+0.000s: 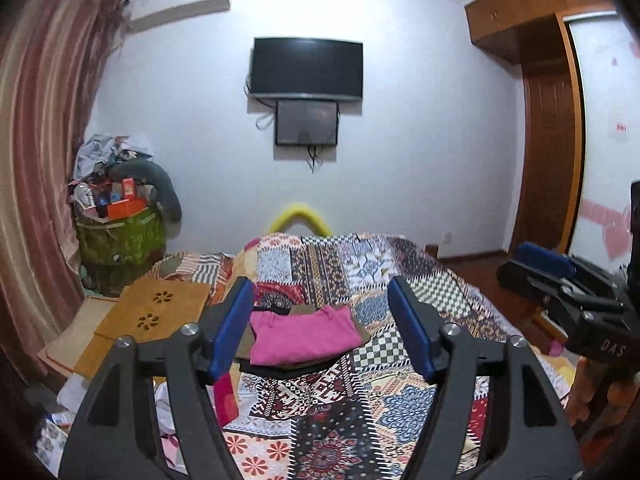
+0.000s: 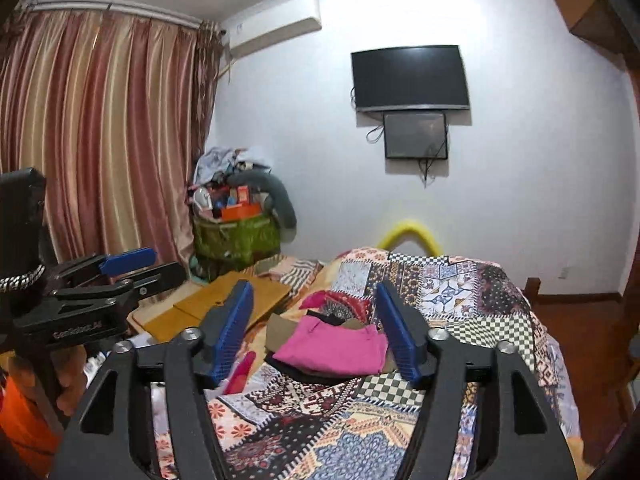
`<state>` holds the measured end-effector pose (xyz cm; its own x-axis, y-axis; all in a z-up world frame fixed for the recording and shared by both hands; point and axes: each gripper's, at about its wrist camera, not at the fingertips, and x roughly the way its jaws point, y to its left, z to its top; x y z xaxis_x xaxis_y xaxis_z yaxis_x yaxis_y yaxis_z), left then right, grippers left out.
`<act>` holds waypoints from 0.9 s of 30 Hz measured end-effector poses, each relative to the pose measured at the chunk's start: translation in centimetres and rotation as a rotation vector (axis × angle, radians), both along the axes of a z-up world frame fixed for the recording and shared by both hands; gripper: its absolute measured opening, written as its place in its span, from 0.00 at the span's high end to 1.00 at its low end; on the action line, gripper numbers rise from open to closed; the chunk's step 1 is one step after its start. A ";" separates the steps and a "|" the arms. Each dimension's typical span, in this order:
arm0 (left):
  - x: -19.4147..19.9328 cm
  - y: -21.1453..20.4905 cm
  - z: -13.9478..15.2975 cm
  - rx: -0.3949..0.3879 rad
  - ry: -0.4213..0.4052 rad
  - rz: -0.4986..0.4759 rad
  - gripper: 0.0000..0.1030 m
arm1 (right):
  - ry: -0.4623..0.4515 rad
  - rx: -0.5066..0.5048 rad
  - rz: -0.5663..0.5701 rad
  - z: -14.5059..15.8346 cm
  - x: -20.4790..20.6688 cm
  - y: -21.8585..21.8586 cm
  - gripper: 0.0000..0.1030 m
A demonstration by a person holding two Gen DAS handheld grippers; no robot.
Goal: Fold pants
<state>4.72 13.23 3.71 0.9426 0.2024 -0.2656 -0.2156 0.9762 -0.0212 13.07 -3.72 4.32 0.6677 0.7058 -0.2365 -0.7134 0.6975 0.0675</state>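
Pants (image 1: 302,336) lie folded and pink on top of a small stack of darker clothes (image 1: 280,364), which rests on the patchwork quilt (image 1: 360,412) covering the bed; in the right wrist view the same pants (image 2: 336,346) sit on that stack, toward the window side of the quilt's middle. Left gripper (image 1: 322,328) hangs above the quilt with its blue pads spread wide apart, nothing between them, the pants showing through the gap beyond the tips; right gripper (image 2: 316,330) is likewise parted and empty, held over the quilt short of the stack. Each tool appears at the edge of the other's view: the right one (image 1: 560,284) beside the quilt on the wardrobe side, the left one (image 2: 112,276) on the curtain side. Wooden boards (image 1: 160,312) lie beside the quilt near the curtain (image 2: 100,128); beyond them a green bag (image 2: 236,240) overflows with clutter; a dark TV (image 1: 306,68) hangs on the wall past the quilt's far end.
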 end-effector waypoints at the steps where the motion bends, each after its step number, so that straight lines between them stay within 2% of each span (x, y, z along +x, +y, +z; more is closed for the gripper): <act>1: -0.4 -0.2 0.1 0.003 -0.008 0.010 0.25 | 0.003 0.010 -0.002 0.0 -0.2 -0.4 0.33; 3: -1.3 -0.6 0.2 0.002 -0.034 0.025 0.16 | 0.009 0.027 -0.024 0.0 -0.6 -1.0 0.26; 4: -1.6 -0.6 0.2 -0.001 -0.043 0.027 0.10 | 0.008 0.032 -0.033 0.0 -0.6 -1.3 0.20; 5: -1.8 -0.6 0.2 -0.003 -0.054 0.032 0.08 | 0.007 0.039 -0.041 0.0 -0.7 -1.6 0.13; 8: -2.4 -0.7 0.2 0.009 -0.070 0.046 0.02 | -0.003 0.046 -0.061 0.0 -1.0 -1.8 0.02; 27: -2.8 -0.7 -0.3 -0.003 -0.058 0.039 0.00 | -0.024 0.015 -0.096 -0.2 -2.8 -2.0 0.00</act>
